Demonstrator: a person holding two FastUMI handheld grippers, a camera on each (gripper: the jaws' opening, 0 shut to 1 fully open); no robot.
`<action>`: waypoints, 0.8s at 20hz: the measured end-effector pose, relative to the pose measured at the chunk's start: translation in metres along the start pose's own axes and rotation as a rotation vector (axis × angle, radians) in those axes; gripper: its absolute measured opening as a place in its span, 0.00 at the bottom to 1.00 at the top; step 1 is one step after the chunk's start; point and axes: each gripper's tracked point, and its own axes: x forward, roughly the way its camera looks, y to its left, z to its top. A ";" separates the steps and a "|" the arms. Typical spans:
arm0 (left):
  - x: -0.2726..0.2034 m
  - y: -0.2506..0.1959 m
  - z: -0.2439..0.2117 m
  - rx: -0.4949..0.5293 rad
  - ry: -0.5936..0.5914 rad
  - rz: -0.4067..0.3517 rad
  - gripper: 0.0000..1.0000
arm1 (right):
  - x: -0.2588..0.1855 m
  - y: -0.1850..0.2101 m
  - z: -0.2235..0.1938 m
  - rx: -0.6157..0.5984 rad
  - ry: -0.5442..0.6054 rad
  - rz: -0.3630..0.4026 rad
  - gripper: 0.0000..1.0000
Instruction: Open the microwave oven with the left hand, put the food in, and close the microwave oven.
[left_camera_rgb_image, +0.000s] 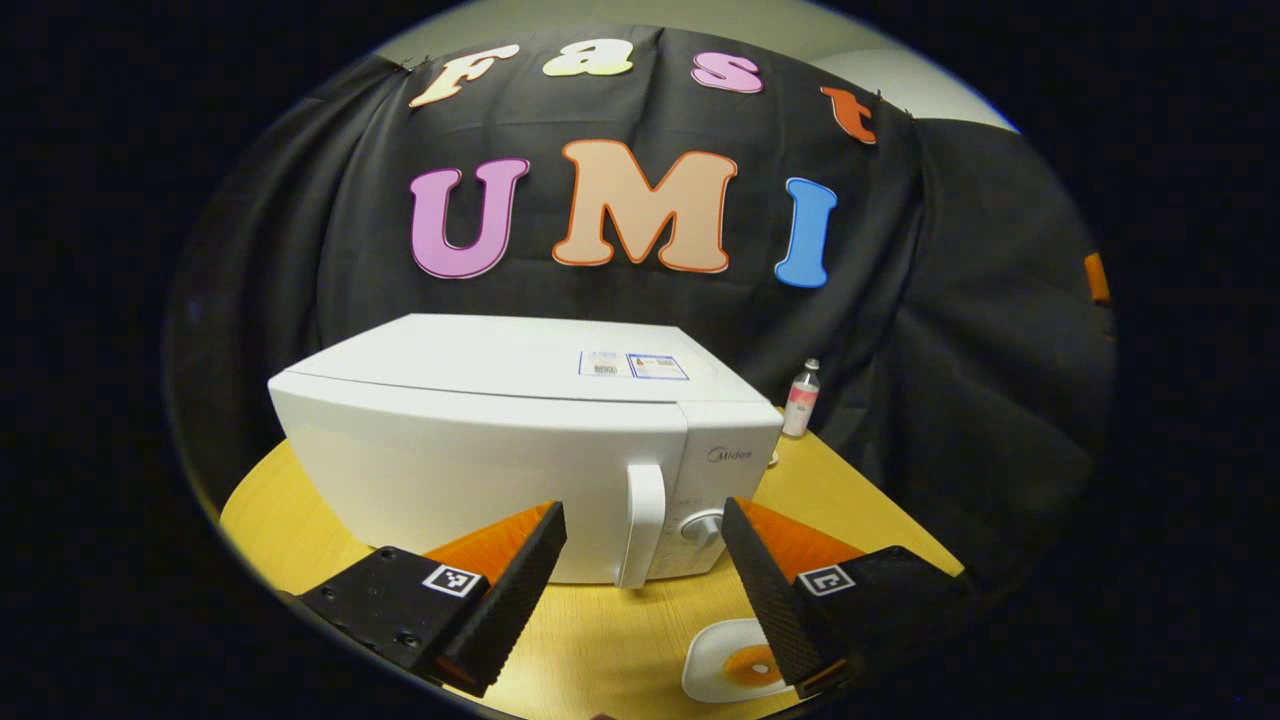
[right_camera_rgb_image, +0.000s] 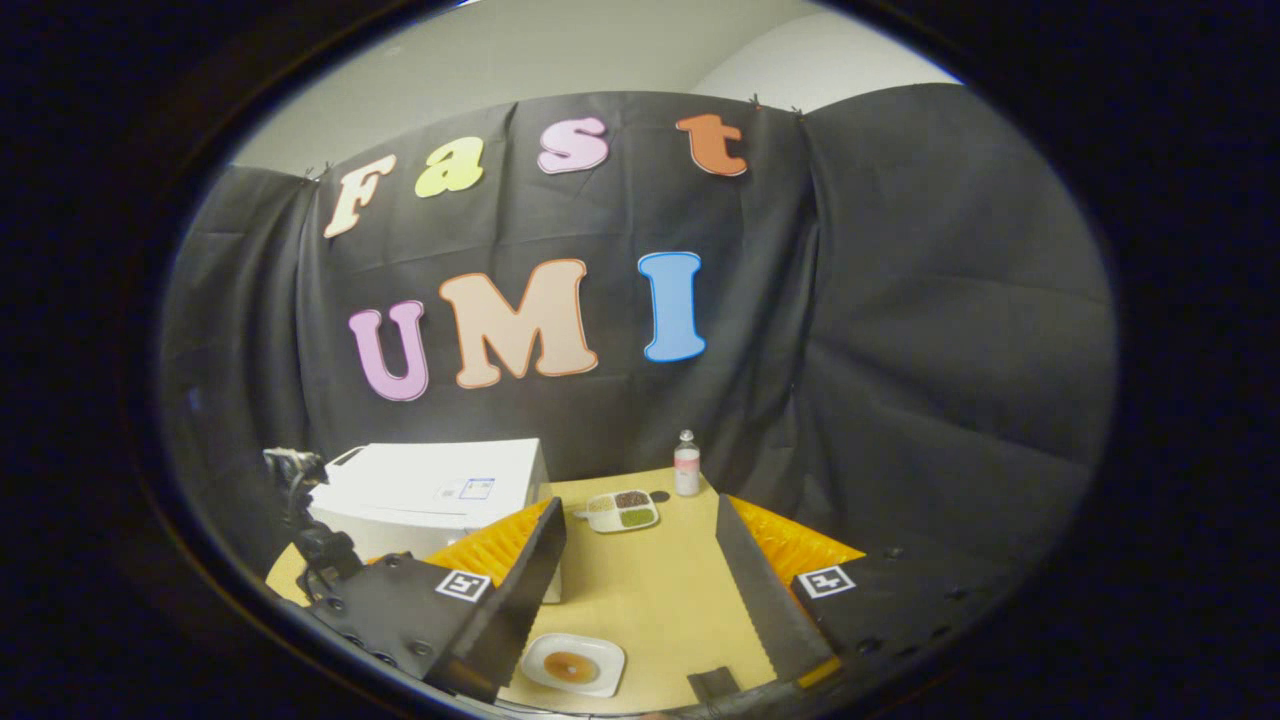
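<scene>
A: Left gripper view, reading left to right: wooden table (left_camera_rgb_image: 300, 520), then the white microwave oven (left_camera_rgb_image: 480, 440) standing on it, door shut, its vertical handle (left_camera_rgb_image: 642, 525) at the door's right edge and a round knob (left_camera_rgb_image: 702, 524) just beside that.

B: And the left gripper (left_camera_rgb_image: 644, 545)?

A: Fingers spread wide, holding nothing. The handle sits between the two tips, farther off; no contact visible.

B: Food?

A: White plate (left_camera_rgb_image: 715, 665) with a brown round item on it, on the table in front of the oven's right end, partly behind the right-hand finger. Farther right and back, a small bottle (left_camera_rgb_image: 802, 398) with a pink label stands upright near the cloth wall.

B: Right gripper view, same order?

A: Far left, a dark piece of rig (right_camera_rgb_image: 300, 510), too dim to tell which part. Next, the microwave oven (right_camera_rgb_image: 430, 490) seen from higher up, top face showing. The plate (right_camera_rgb_image: 572, 664) lies on the table (right_camera_rgb_image: 650, 590) near the lower edge, just beside the left-hand finger. Behind it, a divided tray (right_camera_rgb_image: 622, 511) with dark and green portions, then the bottle (right_camera_rgb_image: 686, 465) at the table's far edge.

B: Right gripper (right_camera_rgb_image: 640, 545)?

A: Jaws wide apart, empty, hanging above the table with the plate low between the fingers
</scene>
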 end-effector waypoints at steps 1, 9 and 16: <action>0.006 0.000 -0.009 0.005 0.018 -0.002 0.99 | -0.002 0.000 0.000 0.004 0.001 -0.005 0.92; 0.043 0.001 -0.044 0.043 0.066 -0.013 0.84 | -0.009 -0.001 -0.017 -0.001 0.052 -0.022 0.95; 0.055 0.007 -0.049 0.009 0.063 0.014 0.44 | -0.012 0.003 -0.023 -0.024 0.070 -0.002 0.95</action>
